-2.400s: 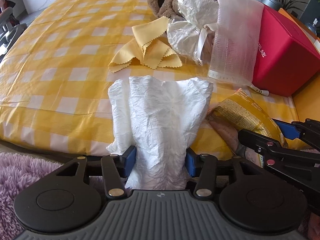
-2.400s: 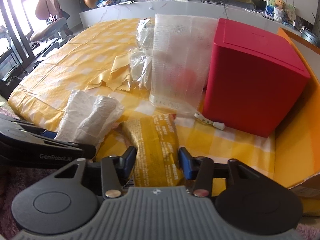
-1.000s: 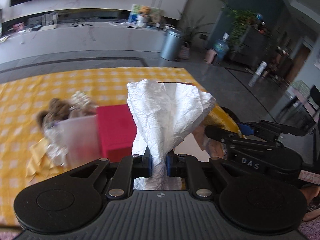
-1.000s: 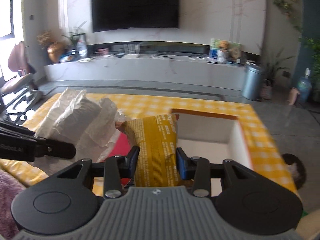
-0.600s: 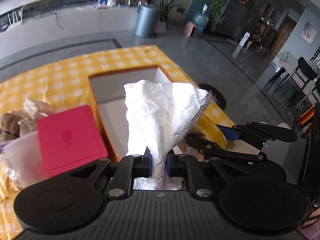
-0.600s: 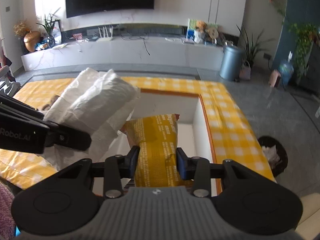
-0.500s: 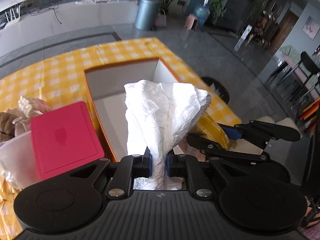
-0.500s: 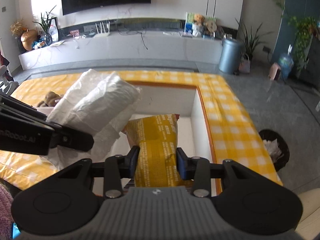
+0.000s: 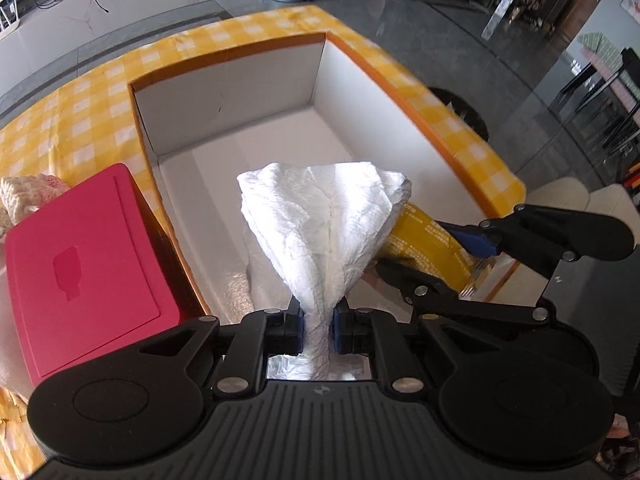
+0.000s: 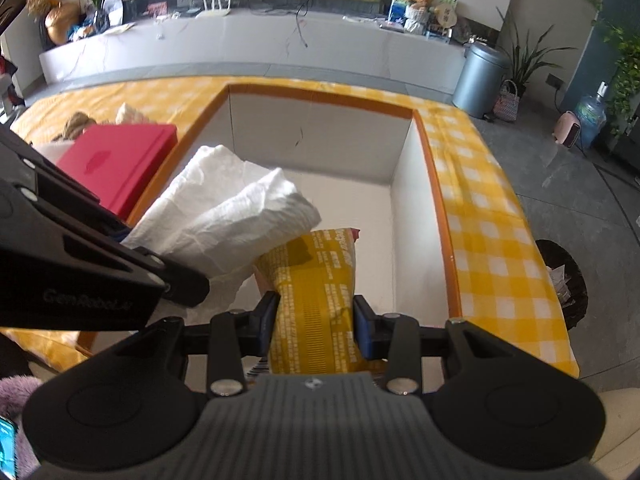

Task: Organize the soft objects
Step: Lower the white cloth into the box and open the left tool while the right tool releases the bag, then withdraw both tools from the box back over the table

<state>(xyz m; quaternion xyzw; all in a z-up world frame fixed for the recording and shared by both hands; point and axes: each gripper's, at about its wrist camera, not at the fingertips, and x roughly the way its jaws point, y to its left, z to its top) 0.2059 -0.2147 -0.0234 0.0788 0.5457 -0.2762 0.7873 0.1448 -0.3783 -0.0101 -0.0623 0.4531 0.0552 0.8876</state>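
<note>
You've swung both loads over the box (image 9: 240, 120); left gripper (image 9: 317, 330) pinches tissue (image 9: 324, 224), right gripper (image 10: 316, 330) clamps yellow pack (image 10: 316, 280); release next.

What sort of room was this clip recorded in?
Most likely a home living room. A long low media console runs along the far wall with a router on it, potted plants and a pedal bin stand on the floor, and the table wears a yellow checked cloth.
</note>
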